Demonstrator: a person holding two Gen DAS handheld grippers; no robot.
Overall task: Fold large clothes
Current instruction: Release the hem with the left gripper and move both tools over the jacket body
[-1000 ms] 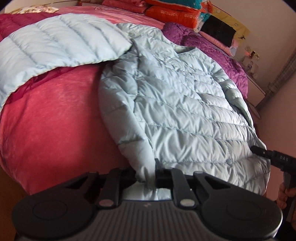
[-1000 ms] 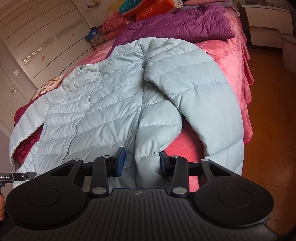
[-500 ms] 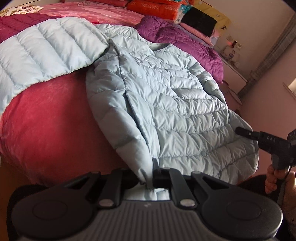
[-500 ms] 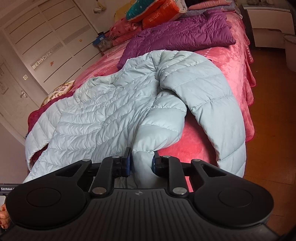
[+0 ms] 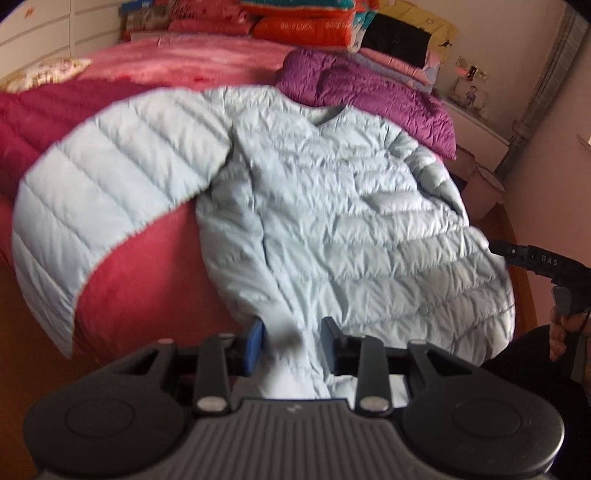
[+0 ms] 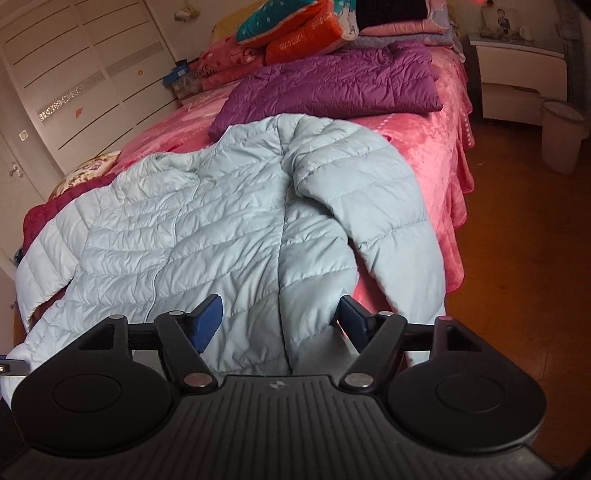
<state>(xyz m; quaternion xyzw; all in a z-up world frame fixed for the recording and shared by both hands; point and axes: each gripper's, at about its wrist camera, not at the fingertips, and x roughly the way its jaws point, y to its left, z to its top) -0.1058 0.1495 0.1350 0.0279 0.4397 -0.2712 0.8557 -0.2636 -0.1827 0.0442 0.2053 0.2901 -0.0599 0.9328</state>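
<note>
— Left wrist view: showing the left gripper (image 5: 291, 345) with jaws parted, blue pads (image 5: 255, 345) standing either side of the hem of the pale blue puffer jacket (image 5: 332, 229), not pinching it.

— Right wrist view: showing the right gripper (image 6: 282, 319) spread wide, pads (image 6: 208, 317) well apart, hem lying between them, unclamped.

— Lying where, the jacket?

— Spreading front-up across the pink bedspread (image 6: 424, 129), collar pointing toward the pillows, hem hanging at the near edge of the bed.

— Sleeves?

— Draping outward; one sleeve (image 5: 103, 192) curving down over the bed's left side, the other sleeve (image 6: 388, 206) trailing off the right side toward the wooden floor (image 6: 517, 258).

— Anything else on the bed?

— Resting beyond the collar, a folded purple quilted jacket (image 6: 340, 88); stacking behind it, orange and teal pillows (image 6: 295, 33). Sitting at the left edge, a dark red quilted piece (image 5: 33, 122).

— Beside the bed?

— Standing near a white nightstand (image 6: 517, 74), a pale bin (image 6: 561, 136).
</note>
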